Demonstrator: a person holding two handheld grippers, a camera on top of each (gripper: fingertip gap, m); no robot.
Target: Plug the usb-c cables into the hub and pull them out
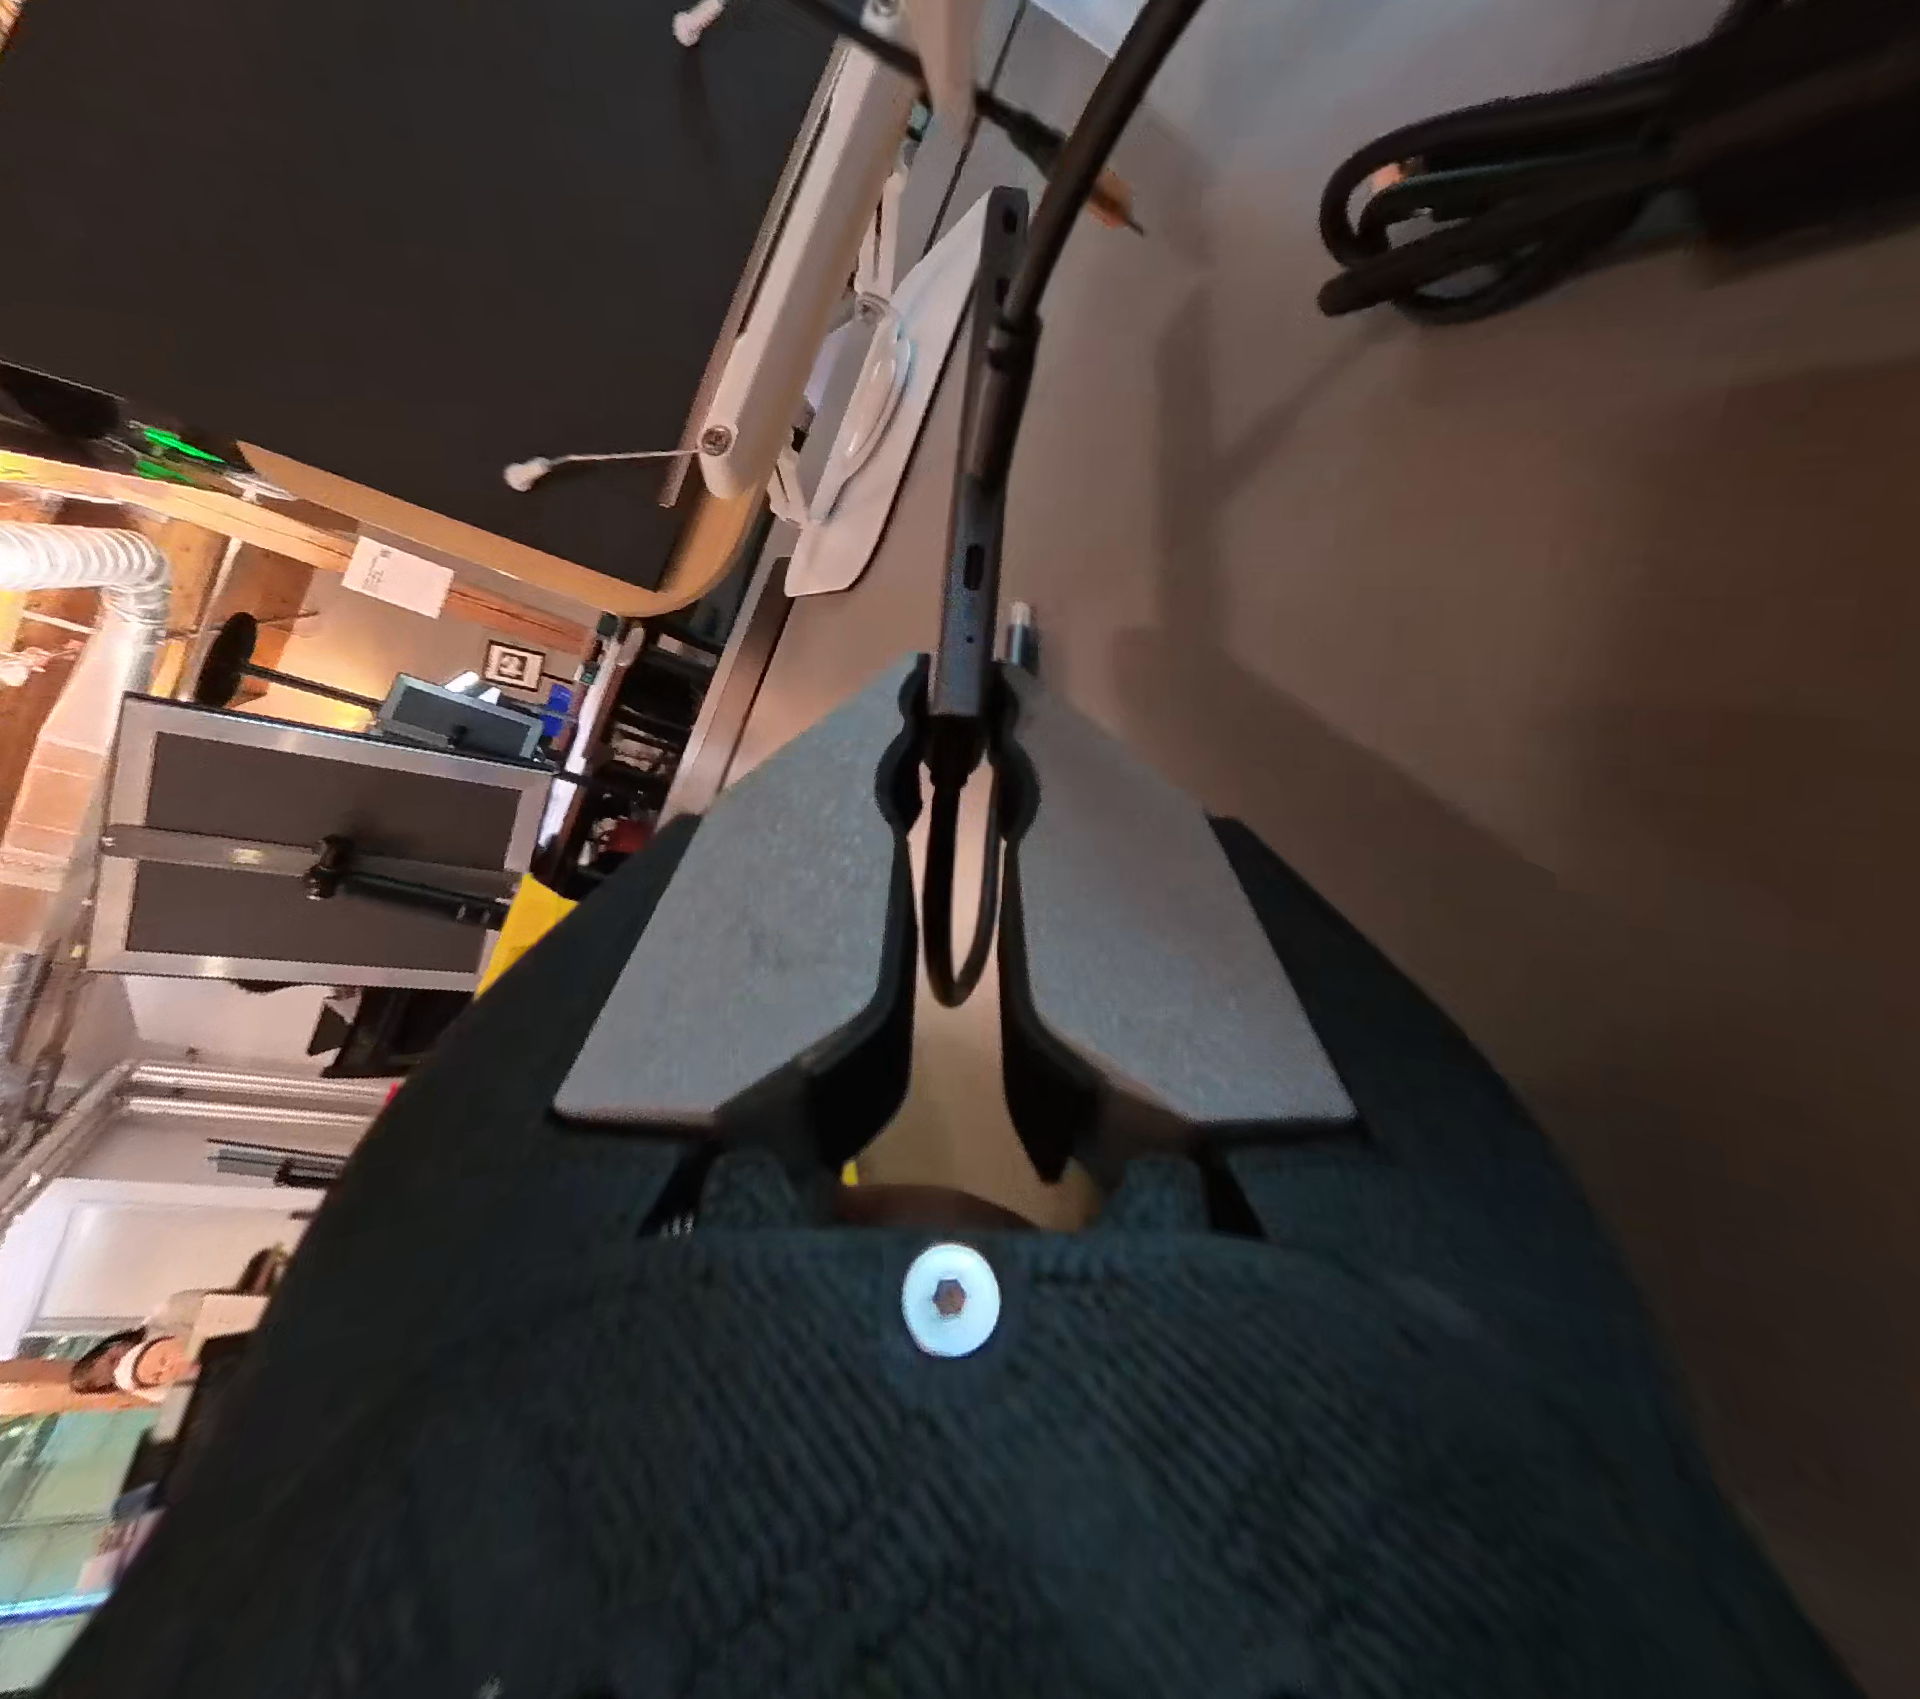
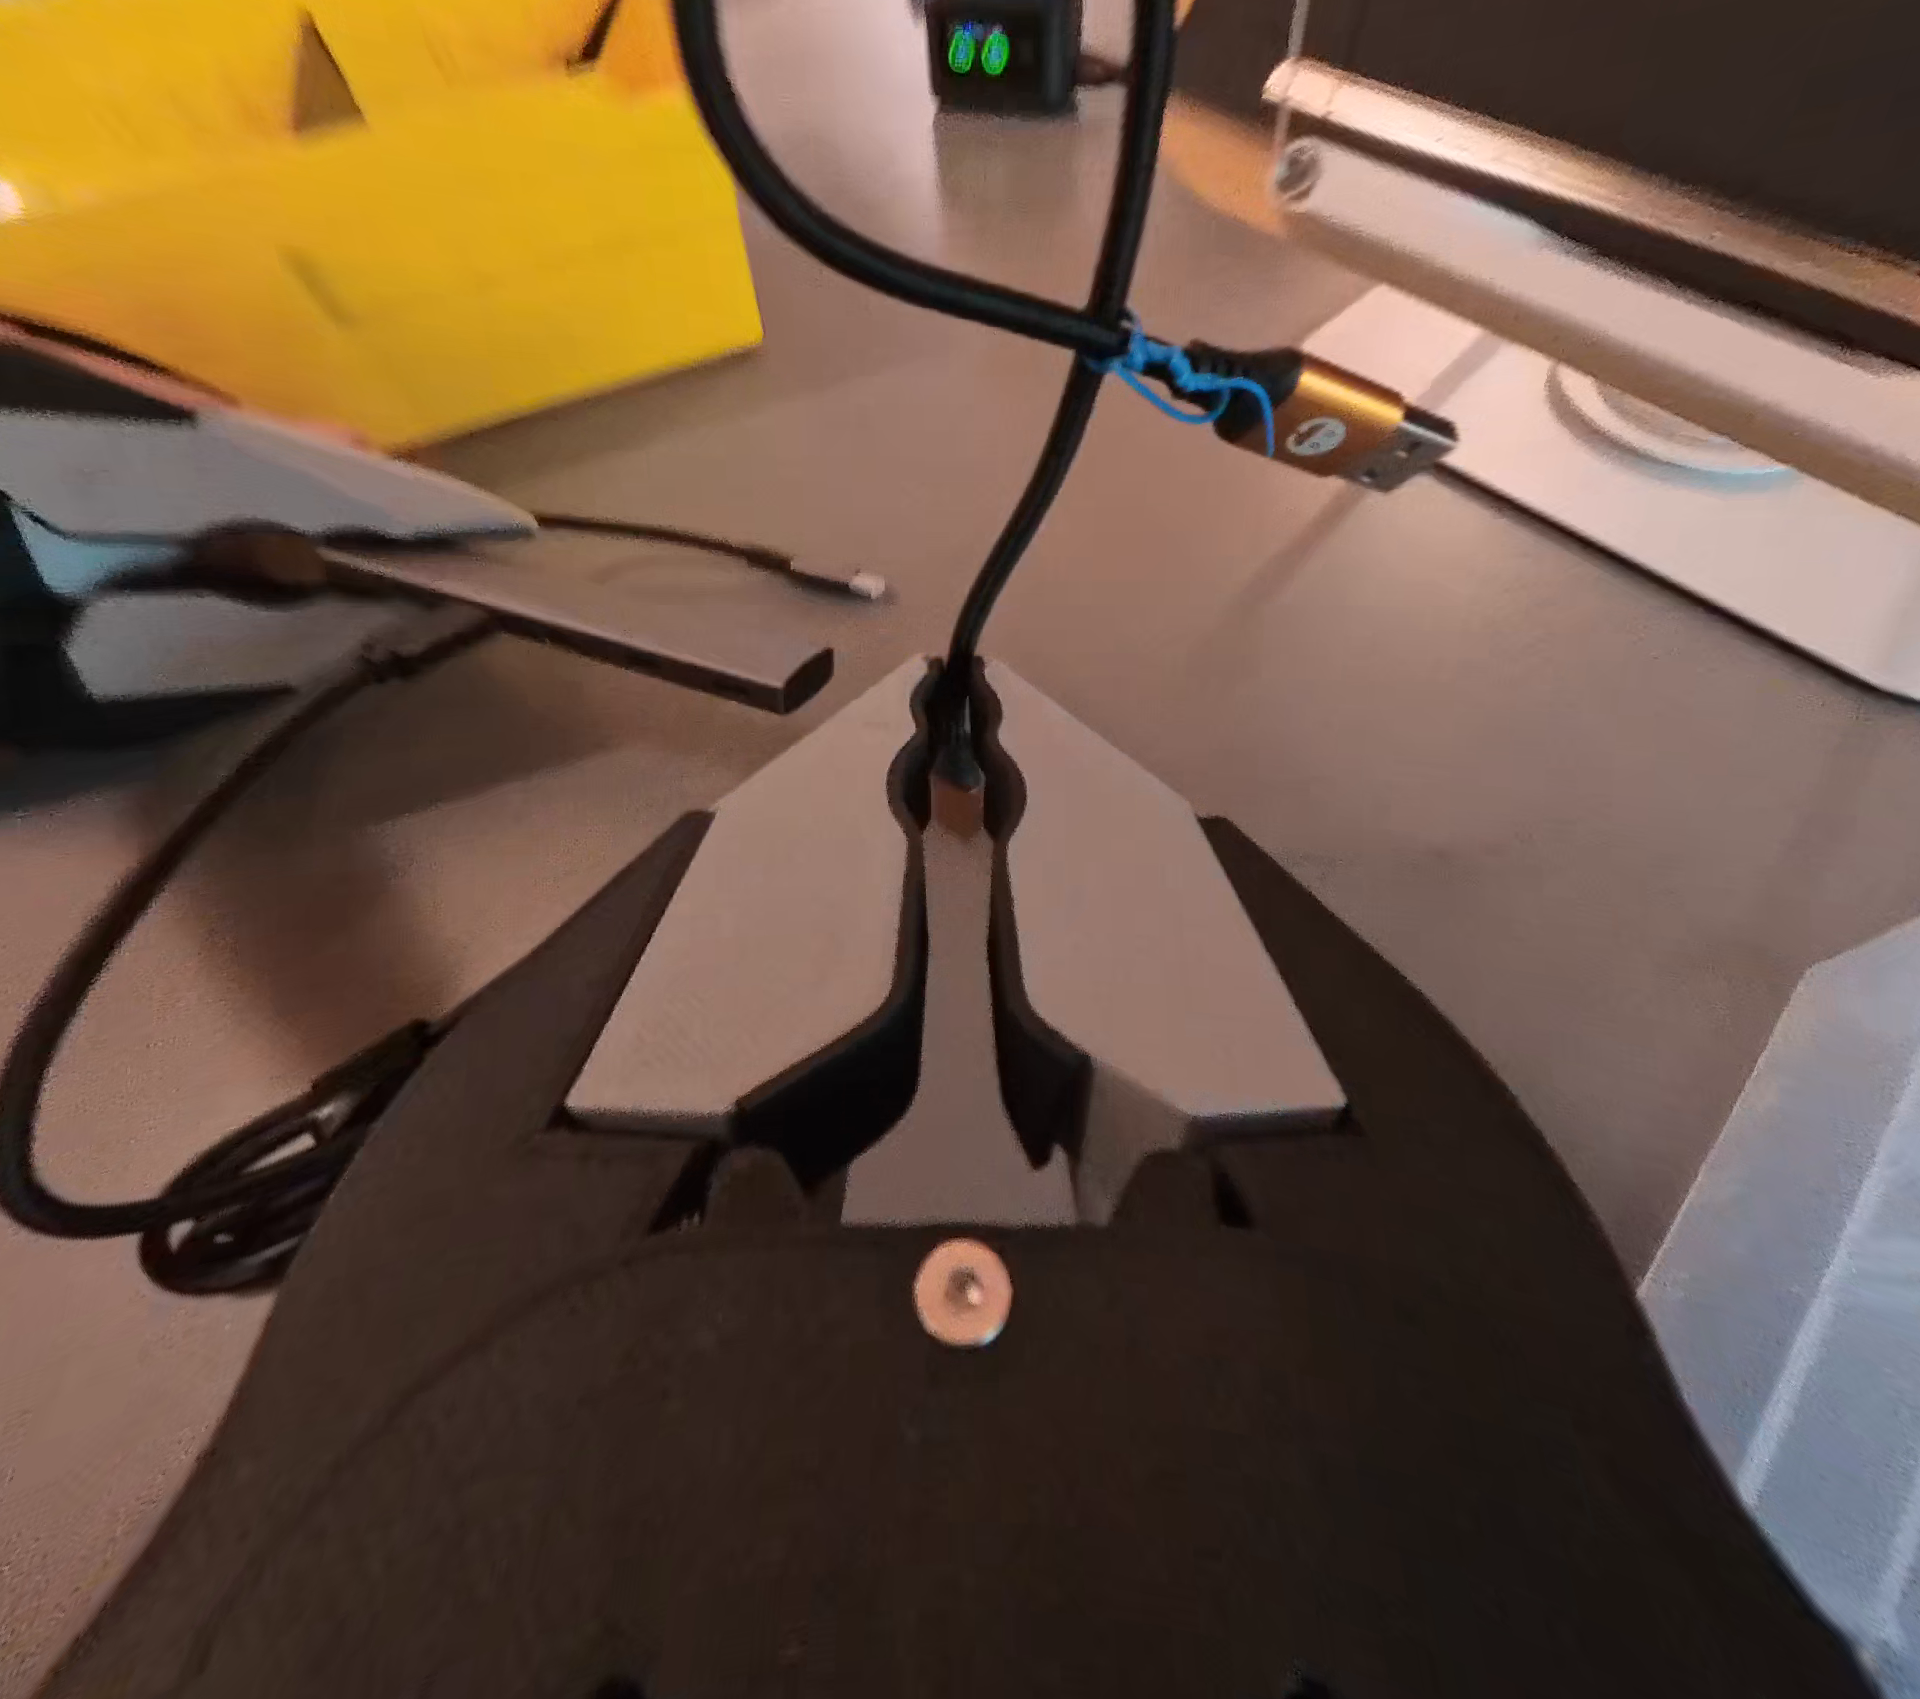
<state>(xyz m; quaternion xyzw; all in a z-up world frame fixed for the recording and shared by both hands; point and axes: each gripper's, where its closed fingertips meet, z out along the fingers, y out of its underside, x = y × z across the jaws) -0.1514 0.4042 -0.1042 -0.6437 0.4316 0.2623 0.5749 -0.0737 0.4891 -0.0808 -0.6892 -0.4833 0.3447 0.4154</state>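
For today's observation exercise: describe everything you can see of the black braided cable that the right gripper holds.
The black braided cable is pinched at one connector end by the shut right gripper. It rises from the fingertips, loops overhead and crosses itself, where a thin blue tie binds it. Its other end, an orange-gold metal plug, hangs free above the brown table.

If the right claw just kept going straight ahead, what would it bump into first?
Probably its own black cable, which it grips and which loops up just ahead. Beyond that the table looks free up to a small black box with green lights, though depth is unclear.
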